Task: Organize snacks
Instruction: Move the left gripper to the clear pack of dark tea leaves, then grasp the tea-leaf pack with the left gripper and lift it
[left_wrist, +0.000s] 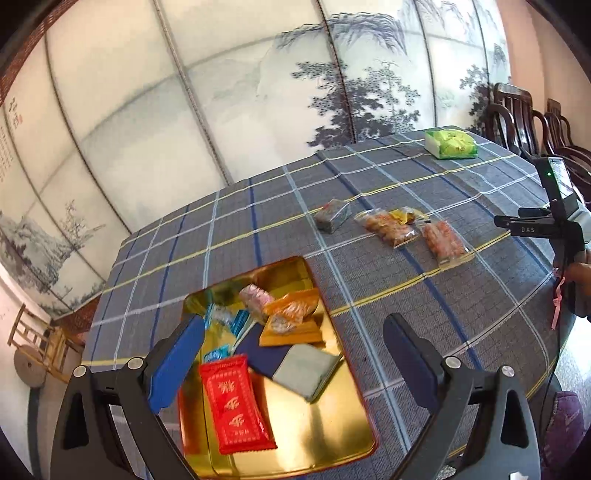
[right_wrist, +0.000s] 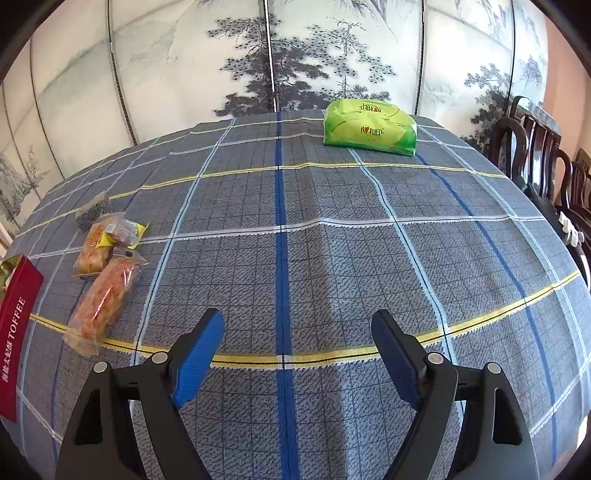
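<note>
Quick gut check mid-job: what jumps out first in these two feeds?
The gold tin under the open left gripper grabs the eye, with a red packet lying among other wrapped snacks inside. Beyond it, several clear-wrapped snacks lie loose on the plaid tablecloth. In the right wrist view, a bright green pack sits alone at the far edge, past the open right gripper.

The left hand-held gripper (left_wrist: 295, 354) hung with its blue-padded fingers (left_wrist: 177, 363) spread wide and nothing between them. The right hand-held gripper (right_wrist: 297, 356) likewise stood with its jaws parted and empty, tilted downward; seen from the left wrist, it (left_wrist: 535, 227) sat off to the right.
</note>
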